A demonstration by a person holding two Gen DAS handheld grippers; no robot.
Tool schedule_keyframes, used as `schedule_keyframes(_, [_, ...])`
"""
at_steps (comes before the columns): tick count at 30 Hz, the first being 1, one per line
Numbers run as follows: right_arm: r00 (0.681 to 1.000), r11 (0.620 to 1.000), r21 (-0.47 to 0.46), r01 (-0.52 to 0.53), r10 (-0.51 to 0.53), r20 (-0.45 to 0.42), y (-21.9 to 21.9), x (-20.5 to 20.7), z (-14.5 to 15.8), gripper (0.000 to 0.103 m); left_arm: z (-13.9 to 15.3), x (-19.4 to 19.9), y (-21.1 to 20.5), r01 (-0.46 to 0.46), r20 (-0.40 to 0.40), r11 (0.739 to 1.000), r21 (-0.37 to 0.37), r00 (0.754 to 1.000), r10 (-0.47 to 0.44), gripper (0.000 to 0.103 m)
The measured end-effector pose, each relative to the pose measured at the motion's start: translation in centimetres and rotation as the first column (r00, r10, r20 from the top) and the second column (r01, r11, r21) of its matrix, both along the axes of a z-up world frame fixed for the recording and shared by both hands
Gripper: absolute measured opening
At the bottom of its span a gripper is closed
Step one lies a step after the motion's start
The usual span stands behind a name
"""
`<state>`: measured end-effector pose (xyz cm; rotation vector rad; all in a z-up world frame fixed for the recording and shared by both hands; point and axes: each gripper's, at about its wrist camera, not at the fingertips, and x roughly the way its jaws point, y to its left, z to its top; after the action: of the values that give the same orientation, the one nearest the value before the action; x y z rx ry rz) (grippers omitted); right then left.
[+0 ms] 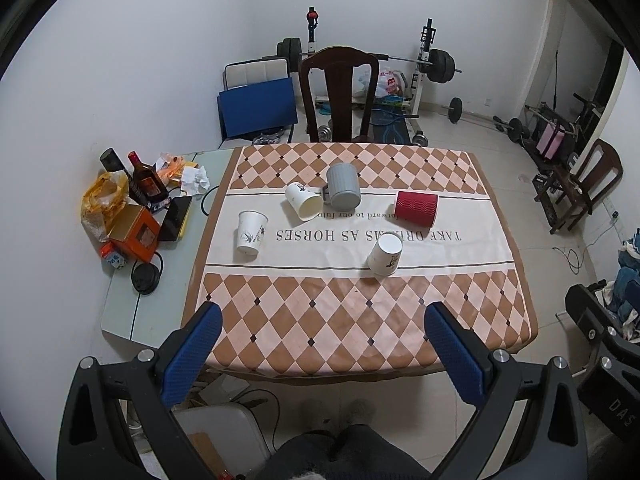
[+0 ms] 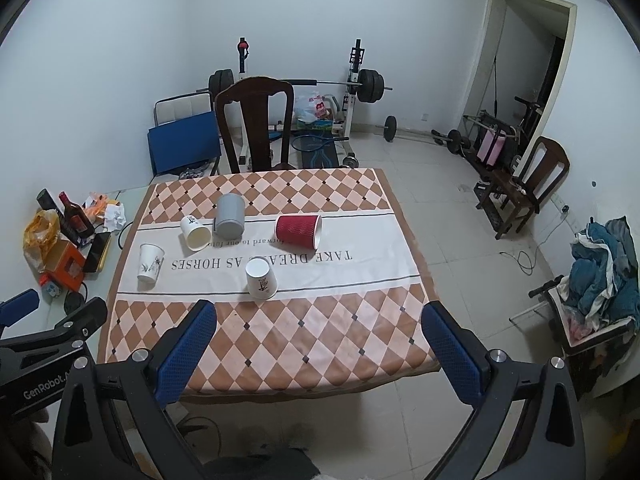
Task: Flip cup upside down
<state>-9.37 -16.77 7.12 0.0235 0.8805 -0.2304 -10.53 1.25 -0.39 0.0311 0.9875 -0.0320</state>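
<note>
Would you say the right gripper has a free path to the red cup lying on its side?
Probably yes: the right gripper is open, and only bare tablecloth lies before the red cup.

Gray mug (image 1: pixel 343 186) hides tablecloth txt partly.

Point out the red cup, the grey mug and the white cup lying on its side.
red cup (image 1: pixel 416 208), left wrist view, on its ribbed side wall
grey mug (image 2: pixel 230 220), right wrist view, on its grey body
white cup lying on its side (image 1: pixel 302 201), left wrist view, on its outer wall near the open mouth
</note>
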Motion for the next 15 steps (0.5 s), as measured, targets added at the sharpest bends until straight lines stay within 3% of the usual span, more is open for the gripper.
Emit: schedule_keyframes(15, [0.999, 0.999, 0.007, -0.035, 0.036, -0.014, -1.8, 1.1, -0.2, 0.103, -0.1, -0.2, -0.1, -0.001, -0.005, 1.000, 0.003, 1.000, 0.001, 0.103])
